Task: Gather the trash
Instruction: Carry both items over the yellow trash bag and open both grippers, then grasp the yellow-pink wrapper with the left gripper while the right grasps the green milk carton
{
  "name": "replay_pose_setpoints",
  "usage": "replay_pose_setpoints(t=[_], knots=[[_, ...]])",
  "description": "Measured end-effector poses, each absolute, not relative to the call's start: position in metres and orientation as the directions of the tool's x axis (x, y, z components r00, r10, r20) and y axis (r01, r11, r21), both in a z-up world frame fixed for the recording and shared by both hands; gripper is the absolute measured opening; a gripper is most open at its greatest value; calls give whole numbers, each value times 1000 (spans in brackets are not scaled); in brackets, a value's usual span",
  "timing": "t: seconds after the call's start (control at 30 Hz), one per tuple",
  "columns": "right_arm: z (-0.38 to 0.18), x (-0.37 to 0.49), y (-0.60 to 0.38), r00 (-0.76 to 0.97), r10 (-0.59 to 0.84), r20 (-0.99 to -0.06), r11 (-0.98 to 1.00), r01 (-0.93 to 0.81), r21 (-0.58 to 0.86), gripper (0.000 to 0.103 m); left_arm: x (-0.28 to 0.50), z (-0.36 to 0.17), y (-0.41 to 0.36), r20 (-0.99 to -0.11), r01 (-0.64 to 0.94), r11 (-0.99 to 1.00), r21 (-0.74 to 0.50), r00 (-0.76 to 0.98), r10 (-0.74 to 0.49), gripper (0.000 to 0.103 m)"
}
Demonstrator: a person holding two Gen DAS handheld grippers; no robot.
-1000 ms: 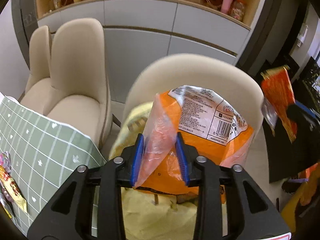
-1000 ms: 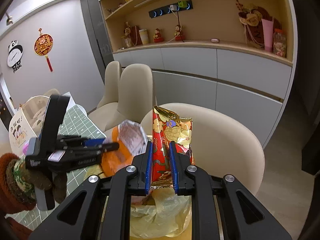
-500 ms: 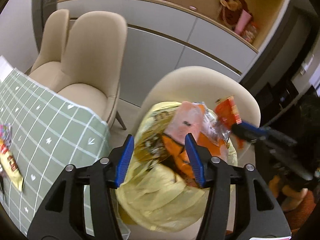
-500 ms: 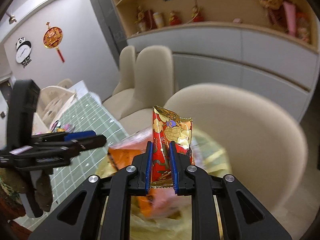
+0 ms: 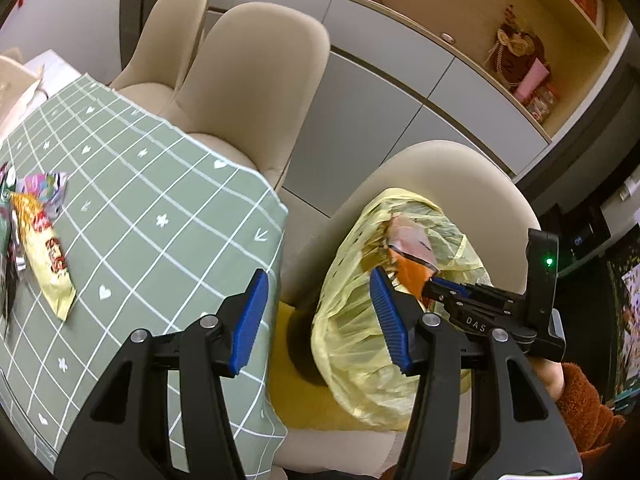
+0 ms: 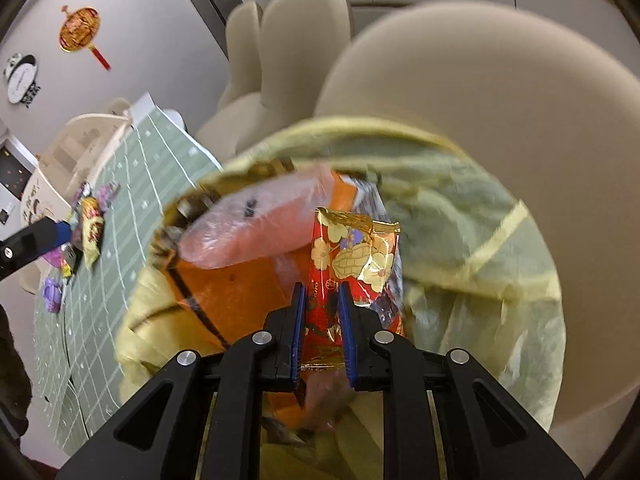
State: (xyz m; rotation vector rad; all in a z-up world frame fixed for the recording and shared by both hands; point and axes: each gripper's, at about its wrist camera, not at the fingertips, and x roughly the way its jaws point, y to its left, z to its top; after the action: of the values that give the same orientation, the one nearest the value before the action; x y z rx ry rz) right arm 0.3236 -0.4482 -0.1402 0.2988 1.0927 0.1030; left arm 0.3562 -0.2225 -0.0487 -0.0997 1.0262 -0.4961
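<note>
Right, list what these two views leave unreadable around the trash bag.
- Bag bottom: yellow bag, left wrist view, covered by that gripper's frame.
- Red wrapper lower end: right wrist view, hidden between the right gripper pads.
- Orange packet print: blurred.
- Table wrappers: cut by left edge.

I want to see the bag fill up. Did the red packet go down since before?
Yes. The red packet sank from before the beige chair back into the yellow bag.
</note>
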Motion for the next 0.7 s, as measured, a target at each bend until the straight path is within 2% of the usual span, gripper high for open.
replay_pose_setpoints(t=[0.2, 0.3, 0.37, 0.43, 0.7], knots=[[-134, 314, -450, 492, 168, -854, 959, 120, 258, 18, 347, -55, -208, -802, 339, 887, -313, 407, -438, 50], [-124, 310, -454, 531, 156, -833, 949, 153, 275, 25, 344, -55, -196, -804, 332, 891, -311, 409, -433, 50], [-116, 306, -452, 550, 138, -824, 951, 158, 265, 46, 341, -55, -186, -804, 326, 893, -310, 411, -429, 50], [-106, 301, -447, 572, 116, -812, 957, 154, 245, 52, 338, -54, -178, -804, 320, 896, -308, 415, -425, 50], [-65, 285, -416, 661, 111, -742, 967, 102, 235, 54, 324, -55, -121, -808, 258, 923, -285, 453, -376, 51]])
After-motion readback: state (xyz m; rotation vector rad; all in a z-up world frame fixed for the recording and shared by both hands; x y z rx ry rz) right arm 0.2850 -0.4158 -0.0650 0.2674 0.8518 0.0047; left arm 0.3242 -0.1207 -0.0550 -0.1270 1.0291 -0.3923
